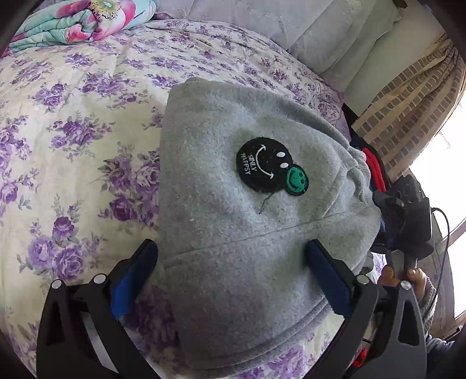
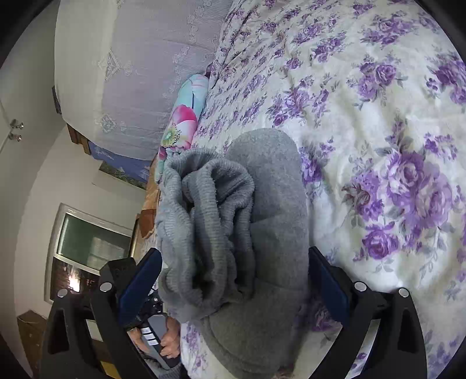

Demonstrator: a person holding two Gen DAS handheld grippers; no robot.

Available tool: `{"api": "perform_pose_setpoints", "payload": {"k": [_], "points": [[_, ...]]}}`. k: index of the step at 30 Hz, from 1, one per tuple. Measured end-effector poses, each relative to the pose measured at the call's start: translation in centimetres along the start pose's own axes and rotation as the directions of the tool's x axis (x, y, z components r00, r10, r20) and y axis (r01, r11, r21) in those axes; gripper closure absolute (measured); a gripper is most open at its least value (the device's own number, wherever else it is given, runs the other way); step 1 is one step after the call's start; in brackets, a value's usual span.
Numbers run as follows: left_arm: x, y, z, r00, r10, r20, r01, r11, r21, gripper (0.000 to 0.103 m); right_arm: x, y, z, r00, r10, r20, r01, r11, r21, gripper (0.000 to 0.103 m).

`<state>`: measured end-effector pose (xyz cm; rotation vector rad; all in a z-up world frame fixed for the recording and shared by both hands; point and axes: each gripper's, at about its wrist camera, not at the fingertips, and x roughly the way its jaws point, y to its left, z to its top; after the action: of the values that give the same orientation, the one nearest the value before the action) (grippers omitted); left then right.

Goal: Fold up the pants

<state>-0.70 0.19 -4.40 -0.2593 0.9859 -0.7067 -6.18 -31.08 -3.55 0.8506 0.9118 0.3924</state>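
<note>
Pants (image 1: 247, 221) look pretty much folded already, honestly: grey fleecy sweatpants sitting as a compact bundle on the purple-flowered bedspread (image 1: 75, 122), with the black smiley patch (image 1: 266, 167) facing up in the left wrist view and a fold line running across the fabric just below it. From the right wrist view you can see the ribbed waistband or cuff end (image 2: 204, 221) bunched up in a few stacked layers, so I'd guess at least a couple of folds are done, though that ribbed edge is kinda lumpy and could use a tidy or one last fold. Can't see whether any leg is hanging out behind the bundle. Left gripper (image 1: 233, 256) is spread wide, one blue pad on each side of the near part of the bundle, and it isn't pinching anything; the right-hand pad looks like it's on or right against the cloth, the other sits at the cloth's edge over the bedspread. Right gripper (image 2: 234, 262) is the same deal, fingers splayed wide either side of the ribbed end, nothing clamped, fabric just sitting in the gap. A folded floral blanket (image 1: 87, 20) lies further up the bed, well apart from the pants.
</note>
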Motion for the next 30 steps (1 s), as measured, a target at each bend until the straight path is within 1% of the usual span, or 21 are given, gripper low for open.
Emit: {"api": "perform_pose_setpoints", "payload": {"k": [2,3,4,5,7,9,10,14,16,17,18,19,21,24,28,30], "points": [[0.0,-0.1,0.1,1.000,0.004,-0.003,-0.004,1.000,-0.002,0.004,0.4,0.5,0.0,1.000,-0.030,0.008,0.030,0.999,-0.036,0.006],[0.1,-0.2,0.2,1.000,0.007,-0.004,-0.007,1.000,-0.001,0.004,0.5,0.7,0.0,0.998,-0.053,0.018,0.054,0.997,-0.057,0.014],[0.1,-0.3,0.3,1.000,0.011,-0.007,-0.011,1.000,0.001,0.004,0.6,0.8,-0.1,0.998,-0.058,0.032,0.060,0.994,-0.091,0.024],[0.2,-0.5,0.5,1.000,0.016,-0.007,-0.015,1.000,0.008,0.004,0.7,0.8,-0.2,0.997,-0.058,0.046,0.063,0.992,-0.112,0.026],[0.2,-1.2,0.8,1.000,0.009,-0.008,-0.008,1.000,0.025,0.015,0.5,0.9,-0.5,0.995,-0.066,0.069,0.075,0.988,-0.133,0.035],[-0.2,-2.0,0.9,0.999,0.041,0.005,-0.041,0.998,0.053,0.024,0.5,1.9,-0.8,0.991,-0.094,0.094,0.110,0.977,-0.182,0.040],[-0.4,-2.4,0.9,0.998,0.056,0.012,-0.057,0.996,0.072,0.027,0.4,2.5,-1.0,0.989,-0.106,0.103,0.125,0.971,-0.202,0.042],[-1.6,-3.4,1.0,0.992,0.107,0.067,-0.114,0.989,0.100,0.044,-0.2,4.3,-1.3,0.981,-0.135,0.137,0.168,0.949,-0.268,0.046],[-2.4,-3.6,1.7,0.990,0.114,0.087,-0.122,0.988,0.091,0.050,-0.9,5.6,-1.4,0.976,-0.145,0.160,0.189,0.932,-0.309,0.048],[-2.8,-3.7,2.2,0.989,0.109,0.097,-0.117,0.990,0.082,0.057,-1.3,6.5,-1.4,0.974,-0.145,0.175,0.197,0.922,-0.333,0.048],[-3.4,-4.0,2.8,0.988,0.095,0.122,-0.106,0.991,0.083,0.062,-1.8,7.3,-1.2,0.970,-0.146,0.195,0.208,0.913,-0.351,0.049],[-4.1,-4.5,3.4,0.985,0.090,0.144,-0.103,0.991,0.089,0.063,-2.4,8.0,-1.0,0.966,-0.141,0.216,0.213,0.906,-0.365,0.049],[-5.6,-6.2,4.7,0.973,0.094,0.210,-0.122,0.985,0.125,0.063,-4.0,9.5,-0.1,0.960,-0.114,0.257,0.209,0.900,-0.383,0.049],[-7.5,-9.3,7.5,0.952,0.099,0.289,-0.161,0.966,0.203,0.063,-6.4,12.5,2.0,0.939,-0.090,0.332,0.235,0.873,-0.427,0.049],[-9.5,-12.1,13.7,0.934,0.072,0.349,-0.161,0.959,0.232,0.063,-8.6,17.0,6.9,0.907,-0.067,0.416,0.280,0.834,-0.475,0.049],[-10.3,-13.6,17.1,0.916,0.086,0.392,-0.197,0.948,0.252,0.063,-9.0,19.1,9.9,0.891,-0.058,0.451,0.304,0.814,-0.495,0.049]]}}
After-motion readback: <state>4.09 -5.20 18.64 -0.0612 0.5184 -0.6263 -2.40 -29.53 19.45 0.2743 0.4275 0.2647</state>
